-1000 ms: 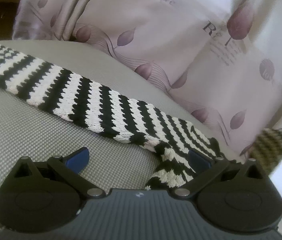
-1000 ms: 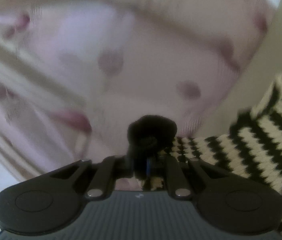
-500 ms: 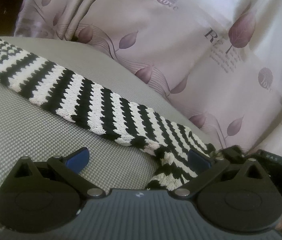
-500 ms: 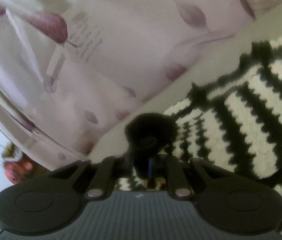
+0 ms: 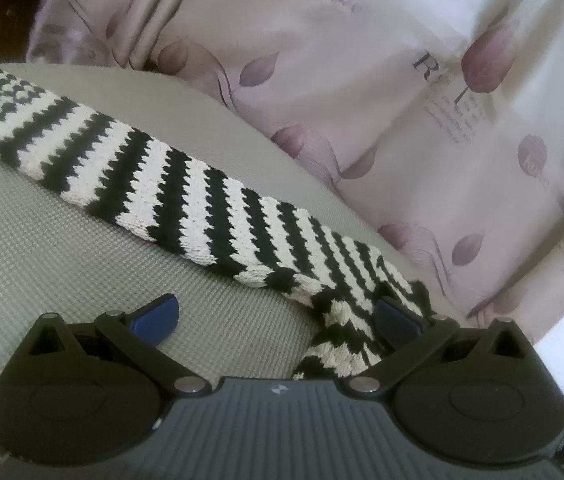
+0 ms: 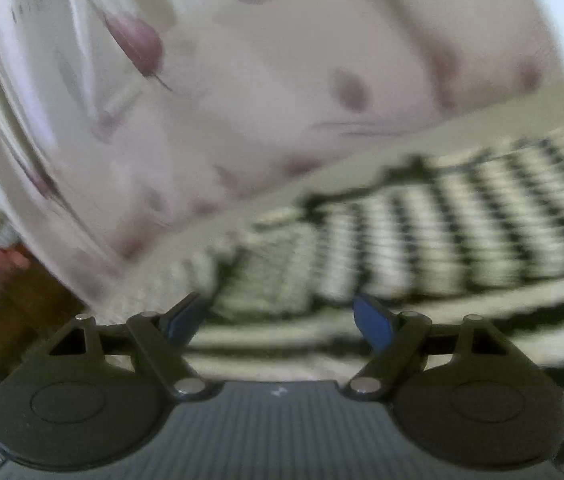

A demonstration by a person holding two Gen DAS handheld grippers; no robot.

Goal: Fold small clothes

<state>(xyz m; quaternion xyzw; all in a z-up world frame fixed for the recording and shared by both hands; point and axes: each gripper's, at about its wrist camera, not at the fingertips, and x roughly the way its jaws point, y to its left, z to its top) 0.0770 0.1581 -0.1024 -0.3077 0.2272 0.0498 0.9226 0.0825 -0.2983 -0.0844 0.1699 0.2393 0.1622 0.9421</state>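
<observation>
Left gripper point(image 5: 276, 318): jaws wide apart, nothing pinched, right blue pad resting against bunched end of striped knit point(image 5: 186, 196); probably pinning it flat. Knit: chunky black-and-white zigzag bands, long strip lying on grey woven cushion point(image 5: 62, 260), leaf-print curtain point(image 5: 382, 100) behind. Right gripper point(image 6: 282, 320): jaws just opened wide, empty, hanging over knit's near edge after letting go.

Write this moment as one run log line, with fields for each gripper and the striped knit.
left gripper: open, holding nothing | right gripper: jaws just opened, nothing between them | striped knit: lying on grey cushion | view: right blurred
</observation>
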